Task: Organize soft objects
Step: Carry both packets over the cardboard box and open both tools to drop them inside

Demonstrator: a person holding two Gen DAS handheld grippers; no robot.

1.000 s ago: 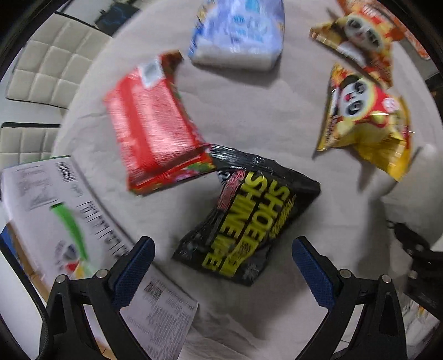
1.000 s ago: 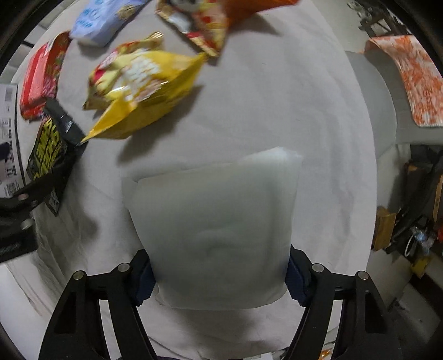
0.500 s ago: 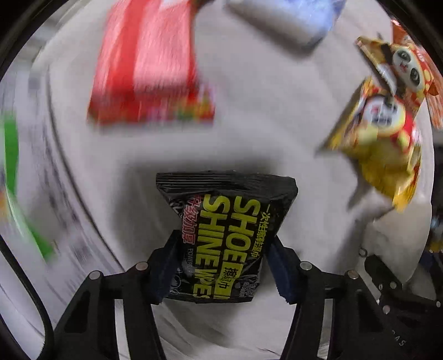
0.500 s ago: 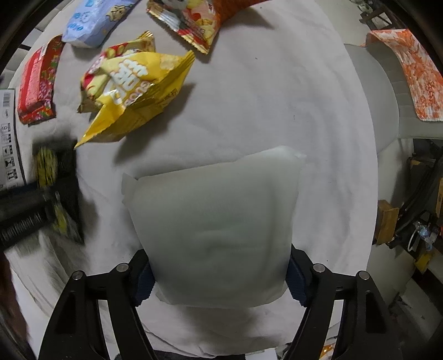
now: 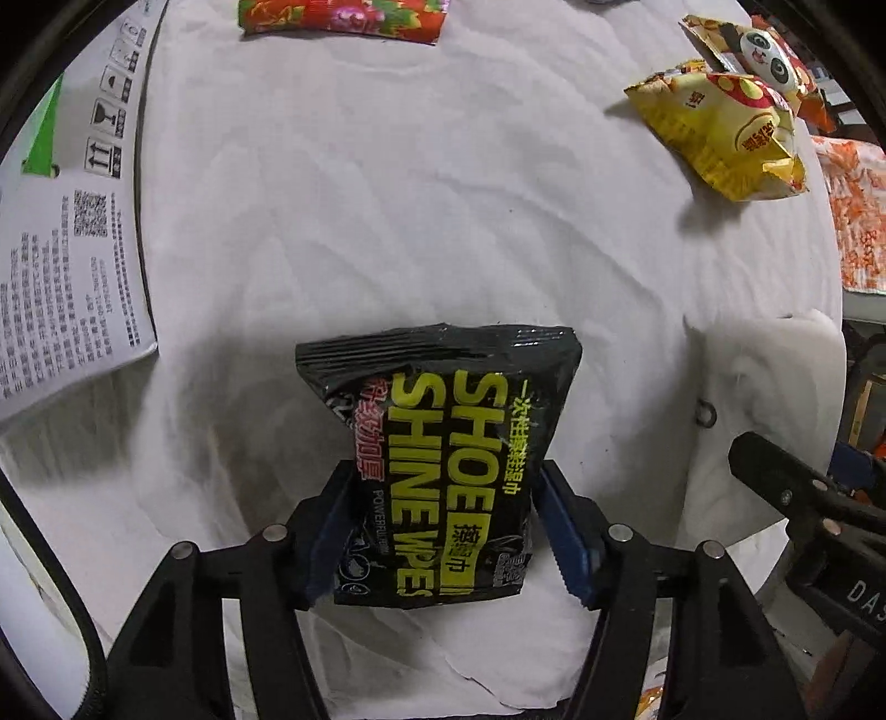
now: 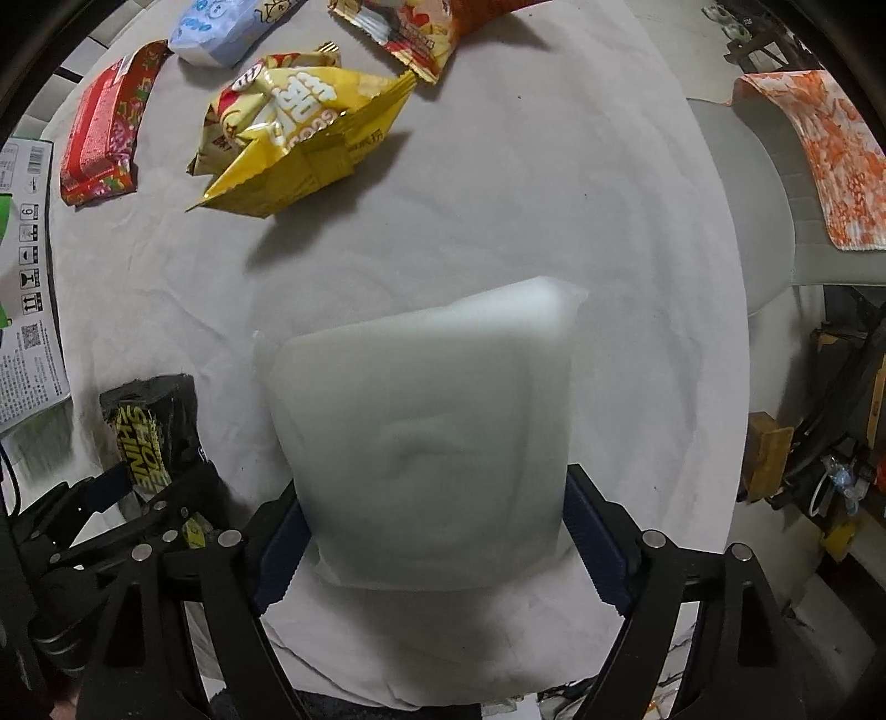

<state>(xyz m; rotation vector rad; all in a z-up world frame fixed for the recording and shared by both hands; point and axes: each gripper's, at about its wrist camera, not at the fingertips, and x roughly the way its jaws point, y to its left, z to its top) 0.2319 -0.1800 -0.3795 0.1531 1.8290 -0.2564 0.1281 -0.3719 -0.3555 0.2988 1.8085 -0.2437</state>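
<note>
Carrying step, both tools loaded. The left gripper (image 5: pixel 443 531) is clamped on a black foil pack of shoe-shine wipes with yellow lettering (image 5: pixel 443 443), held above the white cloth-covered round table (image 5: pixel 387 221). The right gripper (image 6: pixel 434 531) is clamped on a plain white soft pouch (image 6: pixel 426 432), just right of the black pack. Judged next: carry each to a grouping spot, clear of the yellow crinkled snack bag (image 6: pixel 299 144) across the table, and release gently.

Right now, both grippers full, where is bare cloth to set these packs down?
Bare cloth spreads ahead of the shoe shine wipes pack, between the printed box on the left and the yellow snack bag. More lies right of the white pack. The far edge is crowded: red pack, blue pack, panda bag.
</note>
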